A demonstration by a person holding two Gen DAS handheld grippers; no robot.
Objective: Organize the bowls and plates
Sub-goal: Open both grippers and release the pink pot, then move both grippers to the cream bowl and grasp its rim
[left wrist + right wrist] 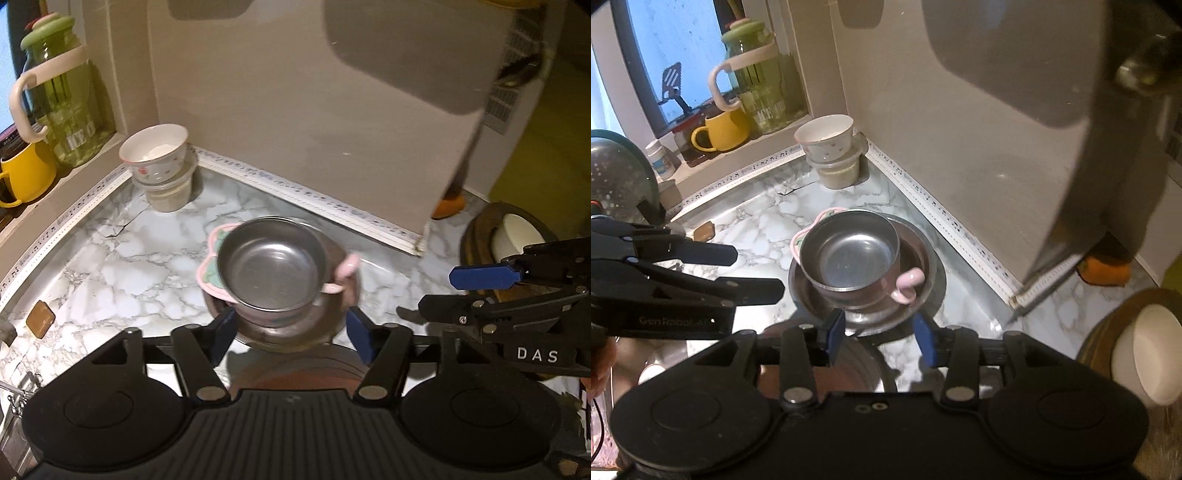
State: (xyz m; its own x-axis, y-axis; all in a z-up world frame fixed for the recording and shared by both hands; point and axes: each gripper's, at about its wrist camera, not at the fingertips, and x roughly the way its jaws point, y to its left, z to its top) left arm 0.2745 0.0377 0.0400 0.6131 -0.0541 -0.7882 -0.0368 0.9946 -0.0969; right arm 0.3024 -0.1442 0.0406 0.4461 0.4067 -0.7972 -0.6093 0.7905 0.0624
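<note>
A steel bowl [271, 264] [849, 254] with pink handles stands in a wide steel plate [288, 334] [931, 266] on the marble counter. In the left wrist view my left gripper [292, 332] is open, and its blue pads flank the plate's near rim without pressing on it. My right gripper [880, 335] is open too, just short of the same rim, with nothing between its pads. Each gripper shows in the other's view: the right gripper [465, 291] at the right, the left gripper [757, 271] at the left.
A floral bowl [155, 151] [825, 136] sits on a plastic tub in the back corner. At the right, a white bowl [515, 232] [1145, 354] rests in a brown dish. A green jug [61, 96] and a yellow mug [26, 173] stand on the sill. A grey wall panel [314, 110] rises behind.
</note>
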